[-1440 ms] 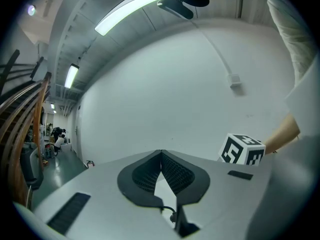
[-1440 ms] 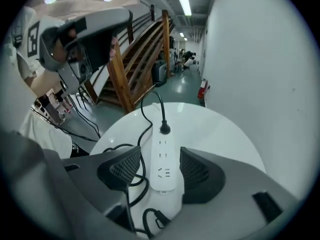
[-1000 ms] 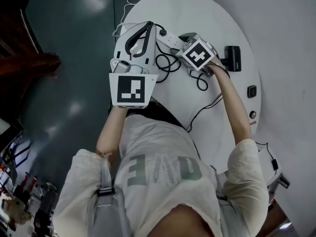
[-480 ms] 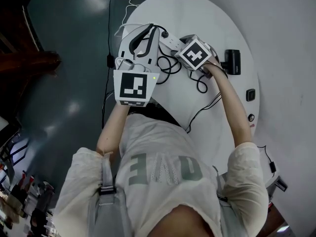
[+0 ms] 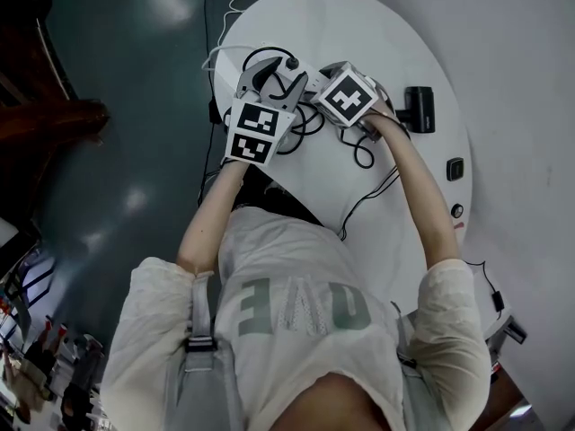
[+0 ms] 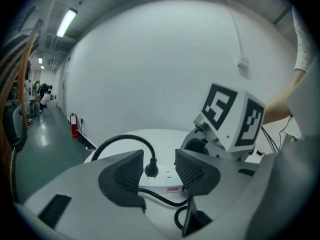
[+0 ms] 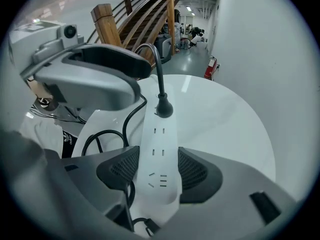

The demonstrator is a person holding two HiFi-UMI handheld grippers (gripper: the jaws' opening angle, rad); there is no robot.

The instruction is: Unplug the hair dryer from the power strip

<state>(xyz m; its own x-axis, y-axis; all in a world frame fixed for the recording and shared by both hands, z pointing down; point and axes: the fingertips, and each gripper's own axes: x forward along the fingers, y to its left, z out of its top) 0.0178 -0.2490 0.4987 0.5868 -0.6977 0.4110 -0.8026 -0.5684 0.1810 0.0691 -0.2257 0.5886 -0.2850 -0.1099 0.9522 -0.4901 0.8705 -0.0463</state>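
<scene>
left gripper (image 6: pixel 159 166) sits low over the round white worktop (image 5: pixel 359 25), its fingers (image 6: pixel 127 176) opening right now. the black plug (image 6: pixel 151 170) stands between them with a gap on either side, so there's no pinch on it. that plug sits in the far end socket of the white power strip (image 7: pixel 161 139), and its black cord (image 6: pixel 120 141) arches up and off to the left in the left gripper view.

over to the right gripper (image 7: pixel 159 171): it points steeply down, its fingers (image 7: pixel 192 171) pinching the power strip across its width, pads against both long edges. rows of bare slots show along the strip's face on the near side of the plug.

the hair dryer (image 5: pixel 420 108) lies on the worktop just past the right gripper, toward the right rim in the head view, apart from both grippers.

now the hard bits. from the head view the left gripper's marker cube (image 5: pixel 254 133) and the right one's cube (image 5: pixel 349 97) cover much of the strip, and the plug is hard to pick out there. loops of black cord lie tangled between the grippers, and i can't trace which one runs to the hair dryer. the near end of the strip disappears under the right gripper's body. two small dark items (image 5: pixel 458 167) near the worktop's right rim are too small to name.
</scene>
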